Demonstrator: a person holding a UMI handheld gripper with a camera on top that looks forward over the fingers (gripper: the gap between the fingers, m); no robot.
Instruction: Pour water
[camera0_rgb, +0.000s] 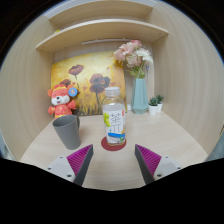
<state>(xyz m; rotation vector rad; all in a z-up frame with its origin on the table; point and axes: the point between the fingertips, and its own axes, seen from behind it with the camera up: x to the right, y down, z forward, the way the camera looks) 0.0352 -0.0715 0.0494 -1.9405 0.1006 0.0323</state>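
Two fingers of the claw (112, 162) stand wide apart, gripping nothing. Just ahead, centred between them, a water bottle (115, 118) stands upright on a red coaster (114, 143), likely set there for an easy straight-on grab. A grey cup (67, 130) waits ahead to the left, near enough for pouring. Beyond it sit a fox toy (62, 99), a flower painting (88, 80), a vase (139, 92) and a small plant (155, 103), all in a pale wooden alcove (40, 150) under a shelf (100, 30).

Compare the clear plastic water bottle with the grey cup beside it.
The clear plastic water bottle is see-through and labelled; the grey cup is opaque and plain. The bottle stands taller and is capped; the cup is open-topped. The bottle sits on a red coaster; the cup on the wooden table. Both stand upright beyond the open gripper.
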